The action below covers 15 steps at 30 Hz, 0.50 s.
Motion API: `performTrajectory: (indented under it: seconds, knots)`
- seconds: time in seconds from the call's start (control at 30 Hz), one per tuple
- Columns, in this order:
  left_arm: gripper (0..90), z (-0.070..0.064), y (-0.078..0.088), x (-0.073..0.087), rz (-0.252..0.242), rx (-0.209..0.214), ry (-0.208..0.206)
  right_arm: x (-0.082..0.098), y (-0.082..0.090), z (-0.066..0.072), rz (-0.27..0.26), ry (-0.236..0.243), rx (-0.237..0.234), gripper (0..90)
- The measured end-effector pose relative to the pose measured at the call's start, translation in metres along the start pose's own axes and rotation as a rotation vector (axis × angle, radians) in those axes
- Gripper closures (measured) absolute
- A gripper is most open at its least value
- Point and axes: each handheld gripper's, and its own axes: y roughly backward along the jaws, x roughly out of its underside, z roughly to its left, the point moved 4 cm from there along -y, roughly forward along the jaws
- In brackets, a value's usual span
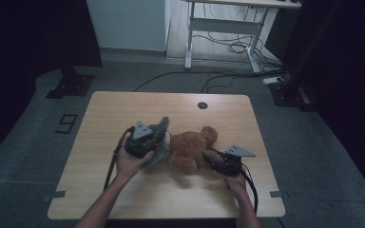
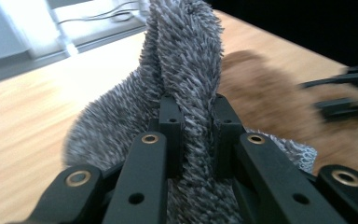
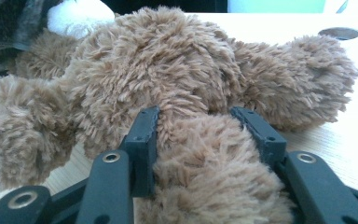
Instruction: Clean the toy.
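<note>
Teddy bear (image 1: 193,149), brown and shaggy, lies on its side near the middle of the wooden counter (image 1: 104,114), with me working at it from both flanks. My left tool (image 2: 195,109) is clamped on a grey fuzzy cloth (image 2: 182,51), whose pile bulges out between the two black jaws and rises in a fold above them; seen from the high view, the cloth (image 1: 160,137) sits against the bear's left side, touching its fur. My right tool (image 3: 198,123) grips one of the bear's plush limbs (image 3: 209,158), the jaws pressing into the fur on either side, at the bear's right side and nearest my edge of the counter. Beyond the bear, a round cable hole (image 1: 202,105) marks the counter's far edge.
</note>
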Motion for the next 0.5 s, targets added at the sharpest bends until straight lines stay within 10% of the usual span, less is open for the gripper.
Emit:
performTrajectory:
  seconds: [0.13,0.23,0.5]
  knots:
    - [77.7,-0.048,-0.048,-0.013,0.052,0.105,-0.035,0.000,0.001,0.000,-0.001,0.001,-0.001,51.4]
    - [77.5,-0.069,-0.078,-0.007,0.118,0.099,-0.083,0.000,0.003,-0.002,0.000,-0.006,-0.008,50.8]
    - [77.5,-0.050,-0.060,0.001,0.101,0.018,-0.083,0.002,0.003,-0.004,0.016,-0.008,-0.018,50.7]
